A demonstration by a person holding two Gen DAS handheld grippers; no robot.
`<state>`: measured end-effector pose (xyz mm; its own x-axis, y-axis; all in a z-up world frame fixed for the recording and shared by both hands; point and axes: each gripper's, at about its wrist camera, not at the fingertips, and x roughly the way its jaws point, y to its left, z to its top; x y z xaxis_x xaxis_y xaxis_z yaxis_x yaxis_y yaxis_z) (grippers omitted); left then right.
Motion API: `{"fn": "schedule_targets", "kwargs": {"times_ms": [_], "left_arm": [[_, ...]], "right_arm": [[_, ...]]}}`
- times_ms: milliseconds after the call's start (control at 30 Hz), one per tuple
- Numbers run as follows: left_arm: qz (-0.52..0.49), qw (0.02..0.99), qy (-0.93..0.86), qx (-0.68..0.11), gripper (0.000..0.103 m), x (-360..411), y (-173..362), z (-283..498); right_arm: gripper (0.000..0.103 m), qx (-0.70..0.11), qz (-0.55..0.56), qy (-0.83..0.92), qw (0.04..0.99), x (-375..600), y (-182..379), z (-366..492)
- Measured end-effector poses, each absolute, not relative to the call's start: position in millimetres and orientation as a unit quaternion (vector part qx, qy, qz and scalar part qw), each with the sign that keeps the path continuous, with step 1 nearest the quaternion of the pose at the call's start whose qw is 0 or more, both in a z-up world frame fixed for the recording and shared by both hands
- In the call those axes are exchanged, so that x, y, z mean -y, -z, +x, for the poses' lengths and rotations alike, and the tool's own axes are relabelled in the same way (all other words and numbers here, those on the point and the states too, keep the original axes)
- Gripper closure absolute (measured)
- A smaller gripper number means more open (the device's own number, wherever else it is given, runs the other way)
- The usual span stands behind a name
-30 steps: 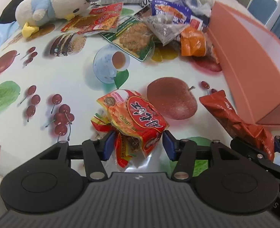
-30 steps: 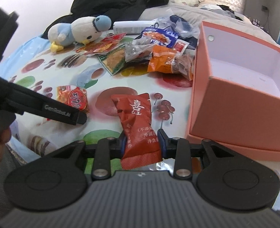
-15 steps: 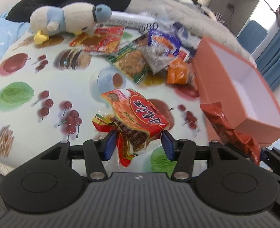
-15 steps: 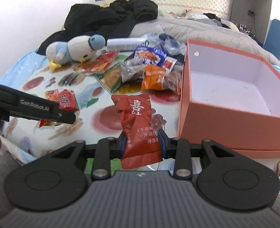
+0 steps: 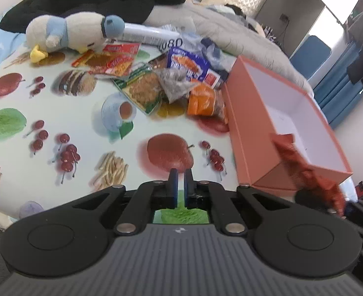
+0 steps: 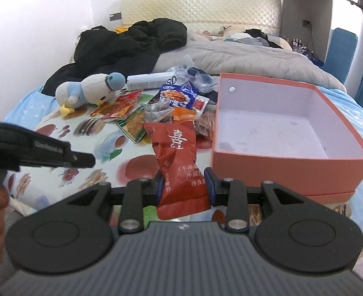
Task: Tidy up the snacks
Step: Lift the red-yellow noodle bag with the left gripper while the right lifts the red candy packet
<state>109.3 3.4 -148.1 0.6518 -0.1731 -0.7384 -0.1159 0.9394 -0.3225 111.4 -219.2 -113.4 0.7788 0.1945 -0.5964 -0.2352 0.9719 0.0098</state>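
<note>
My left gripper [image 5: 179, 176] is shut and holds nothing, low over the fruit-print cloth [image 5: 45, 103]; it also shows in the right wrist view [image 6: 87, 160]. My right gripper [image 6: 184, 180] is shut on a dark red snack bag [image 6: 179, 157], held above the cloth beside the open orange box [image 6: 292, 167]. That bag [image 5: 302, 165] hangs at the box's near corner [image 5: 245, 133] in the left wrist view. A pile of snack packets [image 5: 161, 81] lies at the far side. The red-yellow packet I held is out of sight.
A plush penguin [image 5: 70, 32] lies at the back left. A white tube [image 5: 154, 33] and black clothing [image 6: 132, 44] lie behind the pile. A grey duvet [image 6: 243, 59] covers the bed beyond. The box inside [image 6: 267, 128] is white.
My left gripper no longer holds the red-yellow packet; its jaws have closed together. Both grippers rose and drew back. The right still holds the red bag, closer to the box.
</note>
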Motion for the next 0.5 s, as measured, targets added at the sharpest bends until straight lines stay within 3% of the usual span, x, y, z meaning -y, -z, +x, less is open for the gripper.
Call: {"fn": "schedule_targets", "kwargs": {"times_ms": [267, 500], "left_arm": [[-0.179, 0.873, 0.035, -0.452, 0.098, -8, 174, 103], [-0.143, 0.833, 0.083, -0.528, 0.096, 0, 220, 93]], "right_arm": [[0.067, -0.330, -0.026, -0.105, 0.938, 237, 127, 110], [0.067, -0.361, -0.015, -0.115, 0.925, 241, 152, 110]]}}
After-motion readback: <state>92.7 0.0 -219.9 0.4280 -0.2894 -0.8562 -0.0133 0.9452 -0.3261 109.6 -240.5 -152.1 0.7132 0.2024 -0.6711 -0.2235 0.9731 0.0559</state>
